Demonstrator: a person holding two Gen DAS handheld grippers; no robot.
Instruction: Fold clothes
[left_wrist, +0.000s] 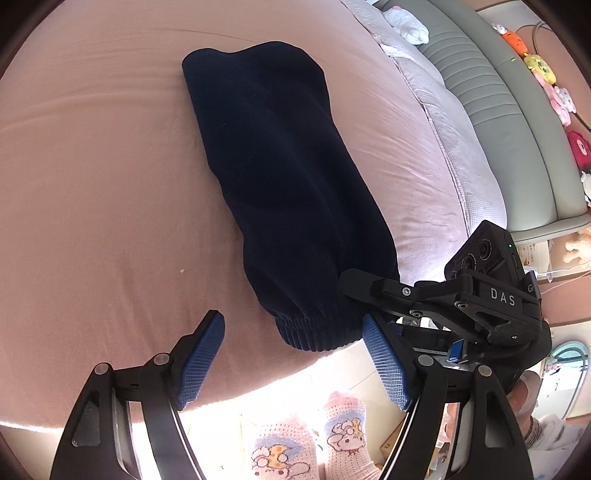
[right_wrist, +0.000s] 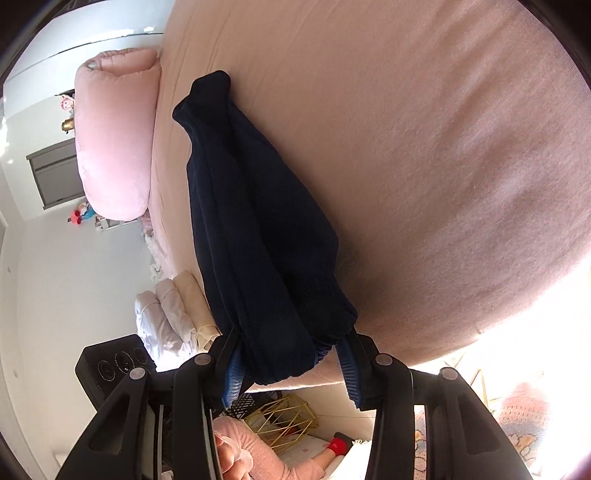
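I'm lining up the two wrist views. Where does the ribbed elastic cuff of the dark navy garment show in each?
Left wrist view: the ribbed cuff lies low and centre, at the bed's near edge, between the open left gripper fingers.
Right wrist view: the cuff sits low and centre, between the right gripper fingers.
Shared landmark: the pink bedsheet.

one dark garment (left_wrist: 280, 177), two hand-held grippers (left_wrist: 293, 354)

The right gripper (right_wrist: 291, 363) straddles the near end of a dark navy garment (right_wrist: 258, 229) on the pink bedsheet (right_wrist: 443, 147); pad contact appears made, though partly hidden.
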